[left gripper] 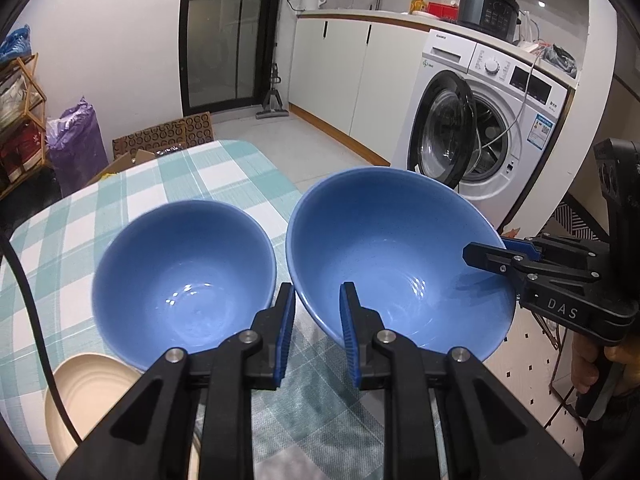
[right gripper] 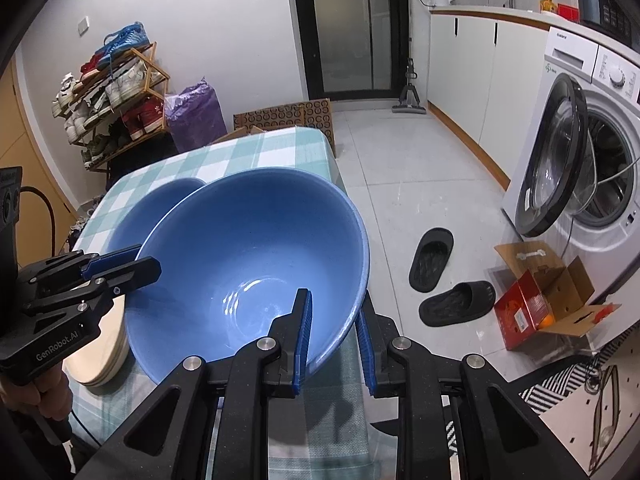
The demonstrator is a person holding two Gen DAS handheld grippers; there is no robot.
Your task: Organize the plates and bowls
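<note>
Two close downward views, shared bowl (left gripper: 400, 256)

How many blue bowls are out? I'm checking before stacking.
2: the larger blue bowl is gripped at its rim by both grippers; the smaller blue bowl sits beside it on the checked tablecloth.

The right gripper (right gripper: 331, 336) and left gripper (right gripper: 132, 266) each clamp the large blue bowl's (right gripper: 248, 240) rim.
</note>
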